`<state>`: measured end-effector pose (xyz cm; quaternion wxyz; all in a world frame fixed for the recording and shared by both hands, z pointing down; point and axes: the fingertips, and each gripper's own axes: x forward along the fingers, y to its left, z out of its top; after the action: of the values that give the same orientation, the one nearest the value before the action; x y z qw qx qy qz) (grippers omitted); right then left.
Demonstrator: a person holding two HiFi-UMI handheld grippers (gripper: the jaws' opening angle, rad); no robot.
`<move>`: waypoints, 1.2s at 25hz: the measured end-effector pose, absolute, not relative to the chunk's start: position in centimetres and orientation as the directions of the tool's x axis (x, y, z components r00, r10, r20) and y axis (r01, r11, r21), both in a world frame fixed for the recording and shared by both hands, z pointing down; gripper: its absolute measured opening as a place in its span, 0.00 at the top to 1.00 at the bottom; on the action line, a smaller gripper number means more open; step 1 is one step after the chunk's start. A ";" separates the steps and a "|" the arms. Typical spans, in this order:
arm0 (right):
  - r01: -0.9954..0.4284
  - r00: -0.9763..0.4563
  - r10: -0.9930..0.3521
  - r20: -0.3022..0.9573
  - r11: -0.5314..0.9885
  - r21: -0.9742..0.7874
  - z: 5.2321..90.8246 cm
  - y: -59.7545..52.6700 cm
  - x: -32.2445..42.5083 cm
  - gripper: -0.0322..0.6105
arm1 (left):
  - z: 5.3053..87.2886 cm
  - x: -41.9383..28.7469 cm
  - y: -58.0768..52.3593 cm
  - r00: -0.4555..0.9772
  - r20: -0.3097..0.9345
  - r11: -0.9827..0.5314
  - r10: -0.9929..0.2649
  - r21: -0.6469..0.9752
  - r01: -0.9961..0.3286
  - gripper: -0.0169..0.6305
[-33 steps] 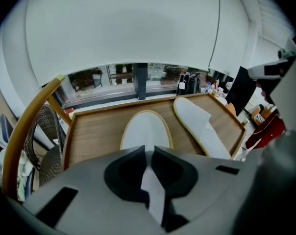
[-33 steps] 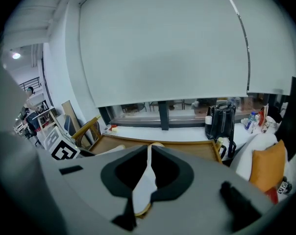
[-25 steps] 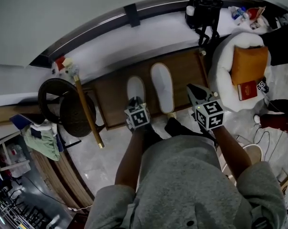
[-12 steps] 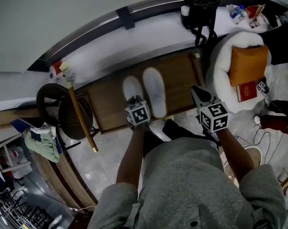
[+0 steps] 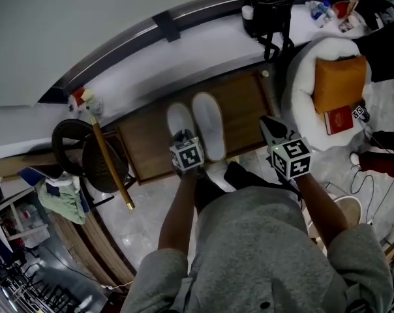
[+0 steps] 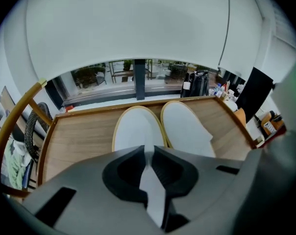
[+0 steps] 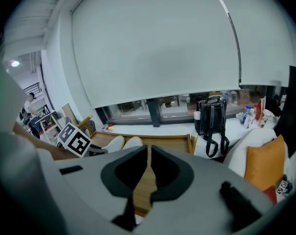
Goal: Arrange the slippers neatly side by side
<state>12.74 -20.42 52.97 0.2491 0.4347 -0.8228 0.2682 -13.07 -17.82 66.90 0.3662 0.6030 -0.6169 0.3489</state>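
On the wooden platform (image 5: pixel 249 100), left tongs (image 5: pixel 182 137) clamp the left slipper (image 5: pixel 180 117) beside the right slipper (image 5: pixel 209 126), right tongs (image 5: pixel 270 128) closed together, empty; alignment looks done, release likely next.

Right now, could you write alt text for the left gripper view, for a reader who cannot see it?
The left tongs pinch the heel of the left slipper, which lies beside the right slipper, both white, on a wooden tray. A window and a black bag stand behind.
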 end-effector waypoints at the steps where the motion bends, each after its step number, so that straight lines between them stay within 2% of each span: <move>1: -0.848 -0.501 -0.583 0.640 0.479 -0.227 53.0 -20.4 12.6 0.89 | 66.8 -13.2 -17.7 0.002 0.872 0.036 -0.489 0.023 -0.999 0.91; 4: -0.843 -0.508 -0.585 0.632 0.487 -0.227 52.7 -20.5 12.4 0.89 | 66.4 -13.2 -17.3 0.030 0.865 0.050 -0.501 0.064 -0.997 0.87; 8: -0.840 -0.514 -0.596 0.617 0.497 -0.218 52.1 -20.5 12.8 0.89 | 65.5 -12.5 -17.1 0.067 0.841 0.036 -0.537 0.102 -0.994 0.72; 12: -0.836 -0.521 -0.610 0.597 0.505 -0.214 51.1 -20.2 13.2 0.89 | 64.2 -12.0 -16.6 0.109 0.819 0.037 -0.563 0.157 -0.987 0.65; 18: -0.819 -0.552 -0.630 0.546 0.534 -0.211 48.9 -19.4 13.3 0.89 | 60.5 -12.3 -15.6 0.076 0.755 0.039 -0.652 0.133 -0.990 0.64; 21: -0.810 -0.566 -0.642 0.517 0.548 -0.207 47.3 -18.9 13.5 0.89 | 56.1 -11.9 -15.0 0.046 0.677 0.021 -0.735 0.091 -0.996 0.64; 24: -0.804 -0.580 -0.655 0.484 0.557 -0.210 45.6 -18.4 13.5 0.89 | 50.2 -11.5 -13.8 0.030 0.565 -0.023 -0.824 0.020 -1.000 0.65; 27: -0.796 -0.592 -0.667 0.452 0.572 -0.198 43.8 -18.0 13.3 0.89 | 44.8 -11.2 -12.0 0.012 0.469 -0.027 -0.883 -0.025 -0.999 0.92; 30: -0.784 -0.610 -0.673 0.418 0.592 -0.189 42.1 -17.7 12.9 0.89 | 40.3 -9.6 -11.0 0.053 0.404 -0.060 -0.913 -0.005 -0.998 0.94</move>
<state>12.94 -17.68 42.11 0.1532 0.4144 -0.8789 0.1798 -9.56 -10.99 40.31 0.1397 0.7121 -0.6711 0.1517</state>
